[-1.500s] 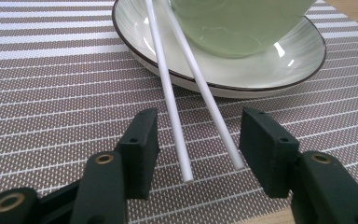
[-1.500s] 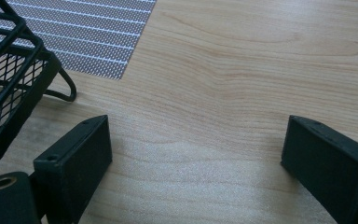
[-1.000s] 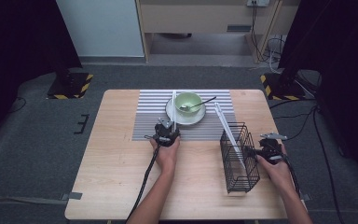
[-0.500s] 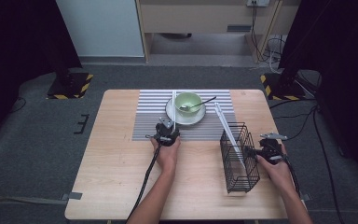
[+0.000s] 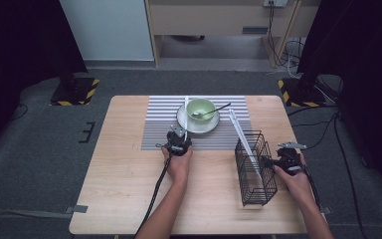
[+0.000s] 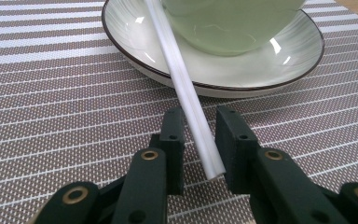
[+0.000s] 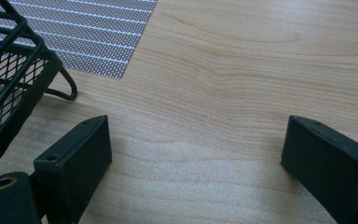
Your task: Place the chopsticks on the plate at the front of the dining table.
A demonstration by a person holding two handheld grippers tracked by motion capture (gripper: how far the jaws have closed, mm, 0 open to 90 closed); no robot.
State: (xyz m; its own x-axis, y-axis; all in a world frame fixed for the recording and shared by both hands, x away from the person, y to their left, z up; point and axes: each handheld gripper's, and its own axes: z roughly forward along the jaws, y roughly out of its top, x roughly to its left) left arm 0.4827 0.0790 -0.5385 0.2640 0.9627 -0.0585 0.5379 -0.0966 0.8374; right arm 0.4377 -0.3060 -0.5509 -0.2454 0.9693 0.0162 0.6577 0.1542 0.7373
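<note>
Left gripper (image 6: 196, 140) had just been closing its 2 jaws around the white chopstick (image 6: 182, 88) propped on the saucer (image 6: 261, 70), not yet pinching; right gripper (image 7: 196, 154) waited agape beside the wire basket (image 7: 9, 70).

Left gripper (image 5: 180, 141) sat at the end of an extended left forearm, pointing away from the person. Its jaws had just been closing, down to a narrow gap with a thin white stick (image 6: 189, 105) between them, touching the right-hand pad. Right gripper (image 7: 196, 154) was held low and level, jaws spread wide with nothing between them.
</note>
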